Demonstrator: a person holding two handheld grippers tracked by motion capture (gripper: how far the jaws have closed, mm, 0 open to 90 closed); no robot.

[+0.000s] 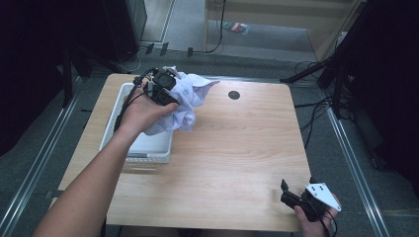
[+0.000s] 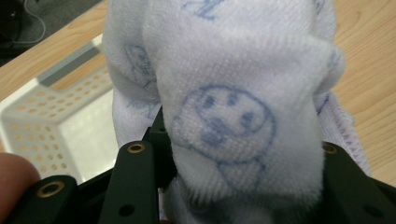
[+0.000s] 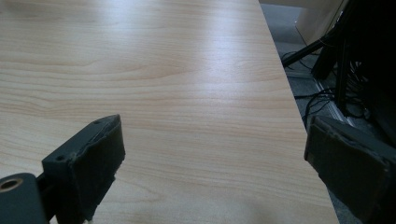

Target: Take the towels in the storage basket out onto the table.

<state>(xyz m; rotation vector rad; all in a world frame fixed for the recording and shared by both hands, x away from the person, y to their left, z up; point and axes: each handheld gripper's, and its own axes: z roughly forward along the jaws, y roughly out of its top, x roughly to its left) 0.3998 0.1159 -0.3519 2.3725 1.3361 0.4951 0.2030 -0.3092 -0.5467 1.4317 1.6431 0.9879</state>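
Left claw [image 2: 233, 186] clamps white towel [image 2: 224, 93] tightly.

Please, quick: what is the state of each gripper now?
Left gripper: closed on the white towel, beside the white basket.
Right gripper: open, holding nothing, low over the table.

Left forearm reaches forward from the lower left, hand wrapped around the left gripper [image 1: 165, 86] at the far left; jaws clamped tight. Right hand [image 1: 316, 213] low at near right edge, right gripper [image 1: 286, 190] pointing left, jaws spread wide, nothing between.
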